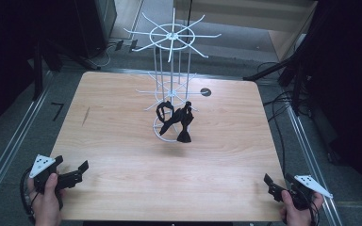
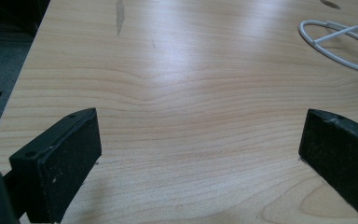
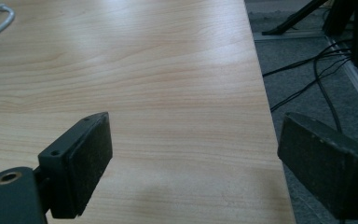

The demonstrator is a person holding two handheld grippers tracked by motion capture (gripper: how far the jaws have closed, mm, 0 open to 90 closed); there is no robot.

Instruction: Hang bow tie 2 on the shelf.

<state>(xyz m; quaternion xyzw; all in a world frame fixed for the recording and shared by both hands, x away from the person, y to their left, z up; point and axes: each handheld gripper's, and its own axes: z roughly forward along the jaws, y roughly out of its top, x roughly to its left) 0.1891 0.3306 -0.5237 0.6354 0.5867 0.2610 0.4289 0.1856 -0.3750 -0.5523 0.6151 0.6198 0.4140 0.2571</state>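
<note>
A white wire display rack (image 1: 172, 35) stands upright in the middle of the wooden table (image 1: 122, 193). Black cloth pieces (image 1: 178, 120), knotted like bow ties, hang from its lower hooks just above the base ring. My left gripper (image 1: 73, 173) rests at the near left corner, open, with only bare wood between its pads (image 2: 70, 158). The rack's base ring (image 2: 340, 32) lies far ahead to its right. My right gripper (image 1: 278, 182) sits at the near right corner, open and holding nothing, one pad (image 3: 86, 163) over the wood and the other beyond the table's edge.
A small dark round hole (image 1: 206, 92) marks the table behind the rack. The table's right edge (image 3: 261, 107) drops to grey floor with black cables (image 3: 317, 79) and stand legs. Bare wood lies between both grippers and the rack.
</note>
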